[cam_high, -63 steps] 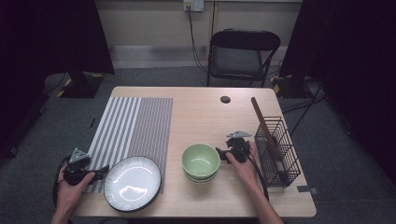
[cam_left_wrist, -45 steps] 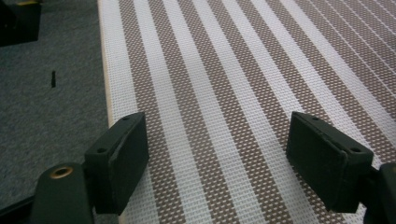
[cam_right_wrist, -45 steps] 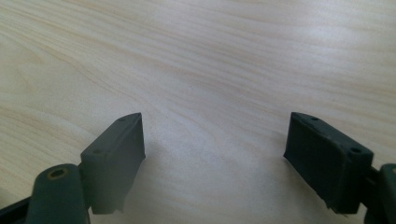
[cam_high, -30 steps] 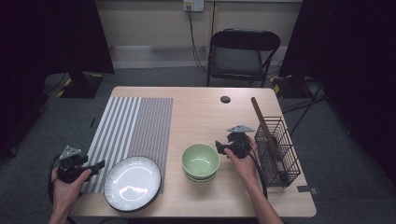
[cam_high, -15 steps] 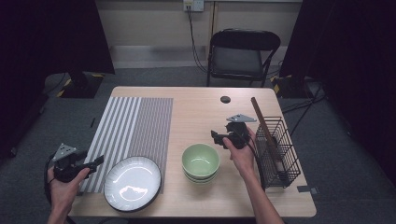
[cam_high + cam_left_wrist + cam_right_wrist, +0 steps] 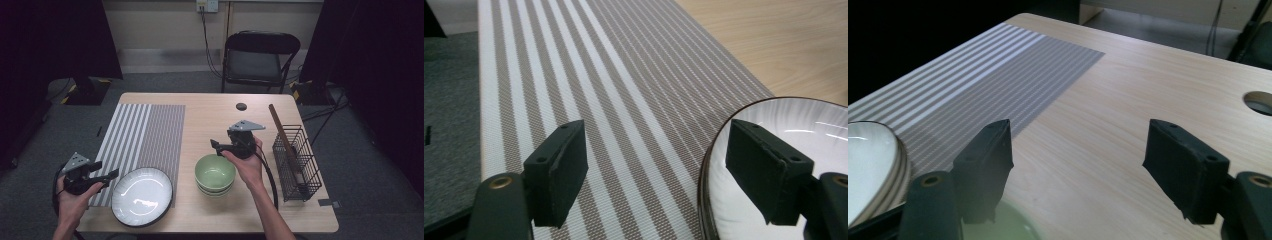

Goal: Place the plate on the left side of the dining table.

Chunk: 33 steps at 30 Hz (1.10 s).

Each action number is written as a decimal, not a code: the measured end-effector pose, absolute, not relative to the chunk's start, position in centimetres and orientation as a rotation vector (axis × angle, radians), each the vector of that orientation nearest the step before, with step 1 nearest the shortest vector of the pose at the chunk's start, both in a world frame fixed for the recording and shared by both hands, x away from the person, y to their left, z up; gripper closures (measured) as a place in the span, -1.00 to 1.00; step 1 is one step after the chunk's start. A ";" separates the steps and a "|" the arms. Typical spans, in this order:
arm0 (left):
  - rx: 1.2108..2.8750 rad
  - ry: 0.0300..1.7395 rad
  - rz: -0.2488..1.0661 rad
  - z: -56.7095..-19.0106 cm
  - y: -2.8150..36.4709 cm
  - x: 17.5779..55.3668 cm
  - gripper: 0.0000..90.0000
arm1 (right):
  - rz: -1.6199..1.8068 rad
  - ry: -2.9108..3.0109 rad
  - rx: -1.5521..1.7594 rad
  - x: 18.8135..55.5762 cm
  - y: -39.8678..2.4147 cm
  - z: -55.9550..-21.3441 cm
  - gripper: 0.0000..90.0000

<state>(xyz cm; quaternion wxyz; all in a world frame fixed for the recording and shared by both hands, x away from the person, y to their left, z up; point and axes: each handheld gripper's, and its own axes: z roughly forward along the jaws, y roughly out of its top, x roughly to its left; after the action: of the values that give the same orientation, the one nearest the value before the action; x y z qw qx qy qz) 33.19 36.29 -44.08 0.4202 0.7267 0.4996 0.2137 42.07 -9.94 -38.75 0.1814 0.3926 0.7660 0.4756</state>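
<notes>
**Both tongs hang empty above the plate and the bowls**

High view: the left tongs point(image 6: 111, 174) hover off the worktop point(image 6: 220, 112) edge at about 9 o'clock of the white plate point(image 6: 141, 196), jaws apart and holding nothing, pointing toward the plate's rim. The plate lies partly on the striped placemat point(image 6: 142, 135). The right tongs point(image 6: 216, 145) hang just above the stacked green bowls point(image 6: 215, 173), at roughly 12 o'clock of them, with nothing between the jaws, which have just been closing a little. A wire rack point(image 6: 296, 162) stands at 3 o'clock of the bowls.

Left gripper view: the tongs point(image 6: 656, 162) stand wide apart; the plate point(image 6: 804, 135) sits behind the right-hand jaw at 3 o'clock, the placemat point(image 6: 624, 100) between and beyond the jaws. To grip well, I judge the jaws should come down level so one pad slips under the rim and the other onto it.

Right gripper view: the tongs point(image 6: 1075, 167) are apart over bare worktop point(image 6: 1148, 95); a green bowl's point(image 6: 1003, 225) rim shows at 6 o'clock, the plate point(image 6: 868, 165) at 8 o'clock. The bowl wall would need one jaw inside, one outside.
</notes>
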 end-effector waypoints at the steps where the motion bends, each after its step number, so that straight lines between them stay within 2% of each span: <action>1: 1.801 1.243 0.509 -43.9 36.3 33.4 -0.40 | 1.368 2.196 1.072 41.7 -9.3 -38.3 -0.40; 10: 1.822 1.203 0.491 -43.5 35.4 33.7 -0.32 | 1.463 2.300 0.952 41.0 -5.6 -37.5 -0.20; 13: 1.843 1.177 0.434 -43.6 35.3 33.8 -0.24 | 1.476 2.352 0.902 41.0 -3.5 -37.3 -0.13; 24: 1.864 1.207 0.429 -44.2 35.3 34.0 -0.29 | 1.544 2.473 0.833 41.4 1.2 -37.4 -0.01; 33: 1.854 1.195 0.354 -44.5 35.2 34.3 -0.32 | 1.610 2.552 0.789 41.2 4.3 -37.8 0.04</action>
<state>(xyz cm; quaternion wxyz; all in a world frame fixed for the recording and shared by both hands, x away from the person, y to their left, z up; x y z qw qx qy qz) 34.27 35.19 -44.51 0.4384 0.7460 0.4806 0.1426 41.21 4.34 -37.83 0.0114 0.2528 0.8182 0.5162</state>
